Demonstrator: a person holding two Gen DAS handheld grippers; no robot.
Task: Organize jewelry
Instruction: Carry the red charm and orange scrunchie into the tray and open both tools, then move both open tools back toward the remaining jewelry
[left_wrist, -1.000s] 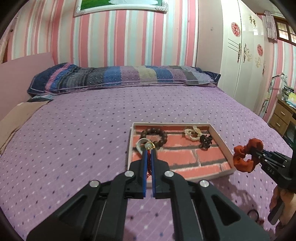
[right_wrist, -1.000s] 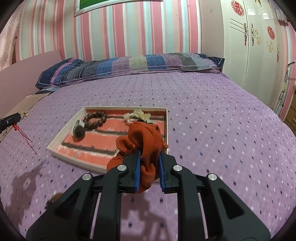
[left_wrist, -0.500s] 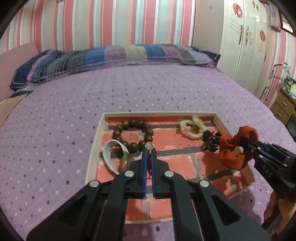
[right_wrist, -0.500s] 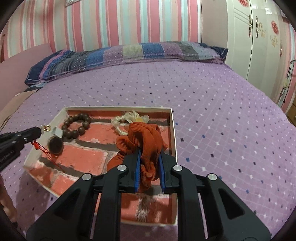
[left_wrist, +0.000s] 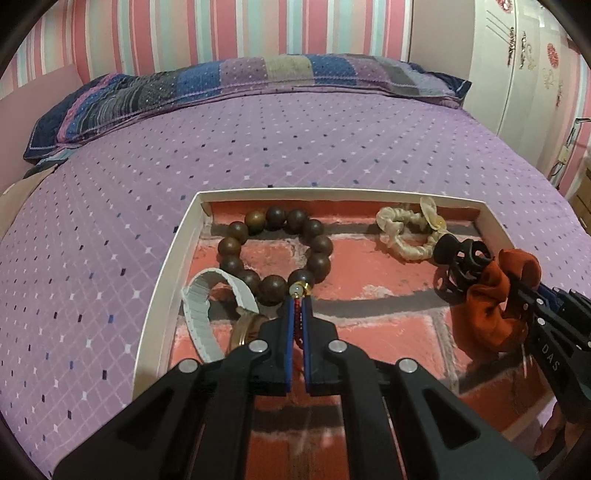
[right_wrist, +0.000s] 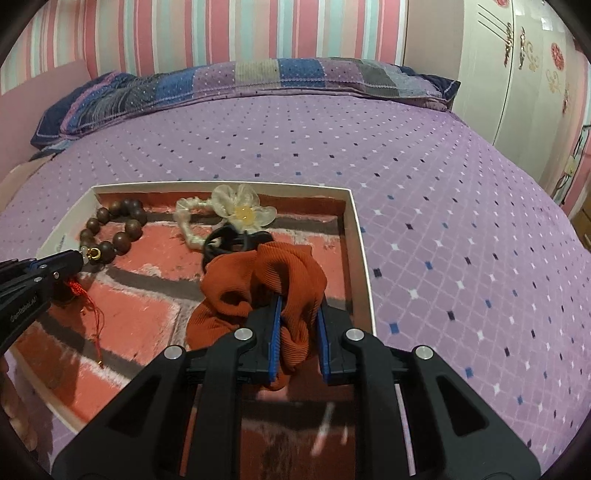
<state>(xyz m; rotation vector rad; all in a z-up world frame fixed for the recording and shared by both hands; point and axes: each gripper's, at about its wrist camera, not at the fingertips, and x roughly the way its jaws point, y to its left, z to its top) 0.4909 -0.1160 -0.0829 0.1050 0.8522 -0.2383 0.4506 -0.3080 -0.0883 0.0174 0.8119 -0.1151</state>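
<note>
Left wrist view shows left gripper (left_wrist: 297, 314) clamped tight on red-cord charm (left_wrist: 300, 291) over tray (left_wrist: 168, 266) beside wooden bead bracelet (left_wrist: 275, 254), prob. for drop-in w/ like items; right gripper (right_wrist: 297, 310) nipped narrow on rust scrunchie (right_wrist: 258, 284), low over tray's right side nr black claw clip (right_wrist: 229, 240) & cream scrunchie (right_wrist: 225, 214).

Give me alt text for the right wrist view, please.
The right gripper is shut on an orange scrunchie over a white tray with a brick-pattern floor, on a purple bed. In the tray lie a brown bead bracelet, a cream flower scrunchie and a black hair clip; the left gripper enters at left, holding a red tassel charm.
</note>
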